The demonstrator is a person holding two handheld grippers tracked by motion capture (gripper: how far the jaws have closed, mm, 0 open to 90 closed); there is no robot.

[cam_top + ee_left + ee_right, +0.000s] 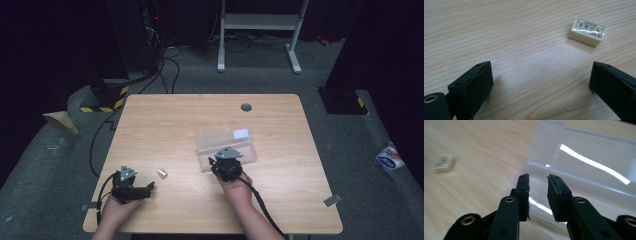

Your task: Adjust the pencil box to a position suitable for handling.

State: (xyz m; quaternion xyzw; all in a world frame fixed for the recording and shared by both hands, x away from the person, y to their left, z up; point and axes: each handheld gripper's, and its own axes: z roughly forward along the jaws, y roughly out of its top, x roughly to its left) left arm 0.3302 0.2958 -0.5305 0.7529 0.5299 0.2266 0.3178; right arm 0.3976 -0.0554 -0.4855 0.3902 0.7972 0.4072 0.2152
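Eraser [586,31] lies beyond left gripper's [541,82] wide jaws (right gripper's [538,195] slightly parted).

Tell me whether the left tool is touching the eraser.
Apart. The left gripper view shows the left tool with its jaws spread wide and bare wood between them and the eraser, which lies farther ahead on the table.
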